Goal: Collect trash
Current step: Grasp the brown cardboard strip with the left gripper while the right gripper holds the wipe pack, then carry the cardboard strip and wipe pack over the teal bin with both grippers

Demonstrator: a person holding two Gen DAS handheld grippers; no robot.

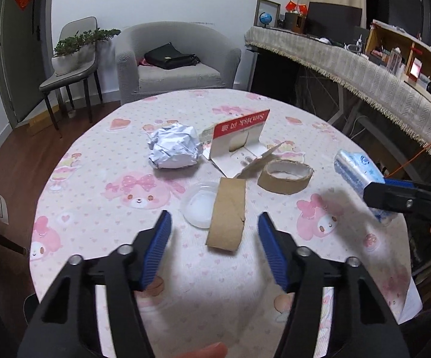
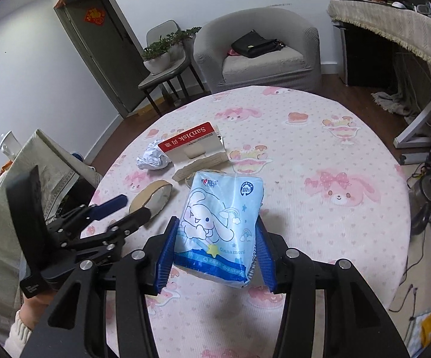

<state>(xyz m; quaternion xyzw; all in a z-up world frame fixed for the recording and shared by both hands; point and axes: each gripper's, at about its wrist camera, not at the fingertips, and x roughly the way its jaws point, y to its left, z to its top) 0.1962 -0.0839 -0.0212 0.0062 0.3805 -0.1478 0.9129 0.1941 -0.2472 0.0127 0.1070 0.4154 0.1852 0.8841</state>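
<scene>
My right gripper is shut on a light blue tissue pack with a cartoon print, held above the table; the pack also shows in the left wrist view. My left gripper is open and empty, just short of a flattened cardboard tube lying by a clear plastic lid. Beyond them lie a cardboard tape ring, a red and white SanDisk card package and a crumpled white paper ball. The left gripper also shows in the right wrist view.
The round table has a pink cartoon cloth. A grey armchair with a black bag, a chair with a plant and a long cloth-covered desk stand behind it.
</scene>
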